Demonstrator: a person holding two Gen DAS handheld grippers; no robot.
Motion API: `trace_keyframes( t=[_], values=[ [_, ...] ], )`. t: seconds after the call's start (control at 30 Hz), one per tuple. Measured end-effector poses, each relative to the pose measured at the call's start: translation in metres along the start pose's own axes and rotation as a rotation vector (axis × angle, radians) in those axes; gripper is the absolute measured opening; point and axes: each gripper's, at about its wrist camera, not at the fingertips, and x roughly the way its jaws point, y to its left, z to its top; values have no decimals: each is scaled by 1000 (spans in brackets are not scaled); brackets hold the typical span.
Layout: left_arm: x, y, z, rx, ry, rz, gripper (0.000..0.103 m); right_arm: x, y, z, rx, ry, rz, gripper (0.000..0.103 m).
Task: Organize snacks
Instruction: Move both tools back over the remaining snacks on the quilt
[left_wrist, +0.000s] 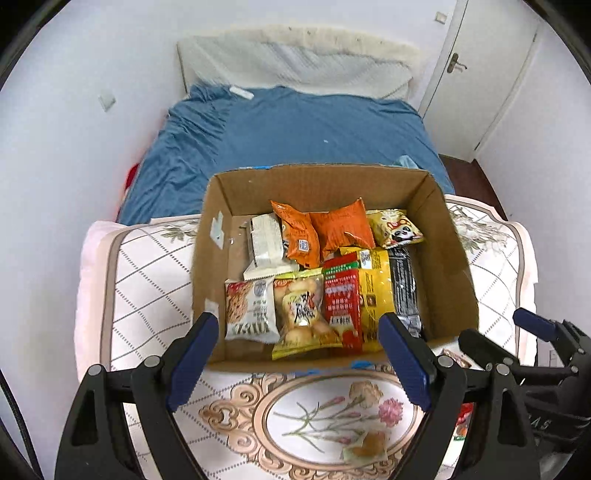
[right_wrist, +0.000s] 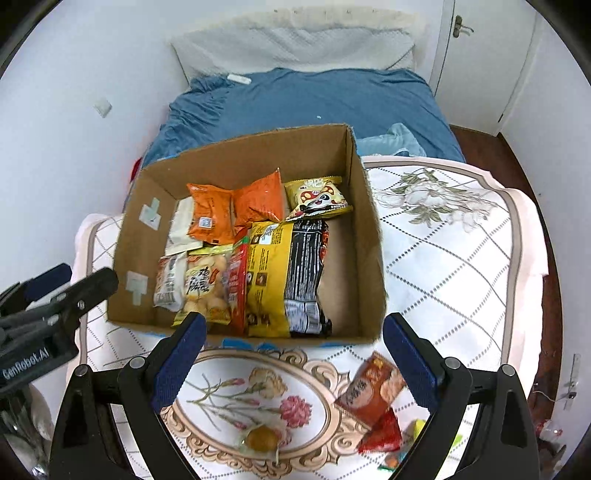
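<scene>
An open cardboard box (left_wrist: 317, 181) (right_wrist: 236, 158) stands on a table with a floral cloth (left_wrist: 147, 280) (right_wrist: 443, 266). It holds several snack packets, among them two orange bags (left_wrist: 340, 225) (right_wrist: 258, 203), a yellow bag (left_wrist: 376, 295) (right_wrist: 266, 273) and a black packet (right_wrist: 306, 258). Loose on the cloth near the front lie a red-brown packet (right_wrist: 373, 391), a red packet (right_wrist: 384, 435) and a small clear-wrapped pastry (left_wrist: 369, 446) (right_wrist: 260, 439). My left gripper (left_wrist: 299, 332) (right_wrist: 79, 278) hovers open over the box's near wall, empty. My right gripper (right_wrist: 295, 328) (left_wrist: 506, 336) hangs open and empty above the box's near edge.
A bed with a blue sheet (left_wrist: 295, 125) (right_wrist: 303, 96) lies behind the table, with a white pillow (left_wrist: 295, 55) at its head. A white door (left_wrist: 480, 74) is at the back right. White wall runs along the left. Dark floor (right_wrist: 546, 295) shows at the right.
</scene>
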Motion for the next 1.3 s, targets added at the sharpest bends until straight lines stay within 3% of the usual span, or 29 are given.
trace_keyframes(
  t=[0.33, 0.63, 0.77, 0.9, 0.93, 0.97, 1.13, 1.3],
  values=[
    [-53, -12, -47, 11, -111, 33, 88, -67, 10, -44, -44, -148, -30, 98],
    [-80, -14, -81, -17, -144, 20, 88, -91, 2, -80, -11, -144, 43, 98],
    [-73, -20, -99, -28, -100, 4, 88, -82, -27, -101, 72, -94, 82, 98],
    [-49, -36, -115, -24, -29, -34, 88, -62, -75, -127, 197, -26, 55, 98],
    [-41, -41, -119, -17, -6, -35, 88, -55, -89, -134, 231, -4, 45, 98],
    [-32, -47, -122, 2, 10, 18, 88, -49, -101, -140, 258, 12, 34, 98],
    [18, -76, -134, 56, 122, 12, 88, -8, -157, -170, 386, 118, -23, 98],
    [58, -104, -139, 123, 187, 11, 88, 30, -185, -188, 458, 198, -51, 98]
  ],
)
